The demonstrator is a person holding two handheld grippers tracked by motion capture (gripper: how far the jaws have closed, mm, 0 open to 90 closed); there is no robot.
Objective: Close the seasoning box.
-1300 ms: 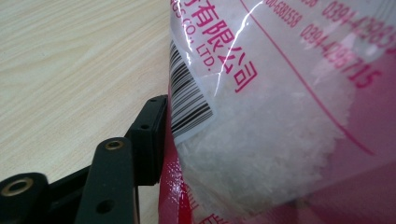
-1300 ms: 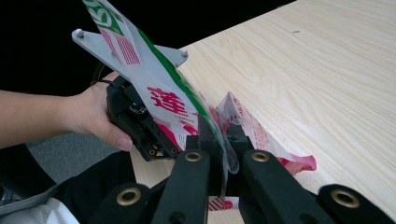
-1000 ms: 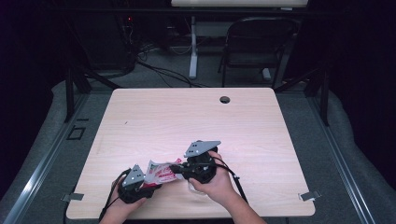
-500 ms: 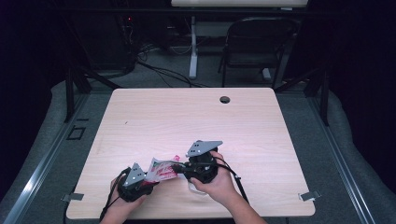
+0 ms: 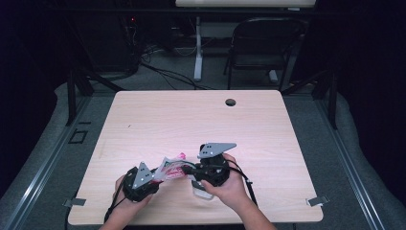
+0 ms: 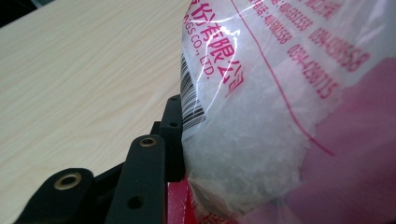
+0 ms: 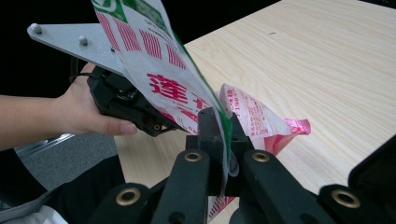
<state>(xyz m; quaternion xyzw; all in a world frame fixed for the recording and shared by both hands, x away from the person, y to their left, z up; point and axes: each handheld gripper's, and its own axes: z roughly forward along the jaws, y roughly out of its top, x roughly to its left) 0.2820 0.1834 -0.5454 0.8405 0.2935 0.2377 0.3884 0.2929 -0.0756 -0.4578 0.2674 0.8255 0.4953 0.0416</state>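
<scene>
Here, at the near edge of the table, both grippers meet on one bag.

Bag: a clear plastic bag with red and pink print, and green print in the right gripper view; it hangs in the air between the two grippers, just above the near part of the table.
Contents: white grains fill the part of the bag seen in the left gripper view, with a barcode beside the red lettering.
Right gripper: its jaws are clenched on a thin edge of the bag, the film pinched flat between them; in the high view the right gripper sits right of the bag, a hand wrapped round its body.
Left gripper: its jaws have just been closing with the bag between them; one black jaw lies against the filled side of the bag. Whether the other jaw presses on it I cannot tell, as the bag hides it. In the high view the left gripper sits left of the bag.
Left hand: in the right gripper view it holds the black body under the grey plate.
Table: pale wood, with a round hole near the far edge, well apart from the bag.
</scene>
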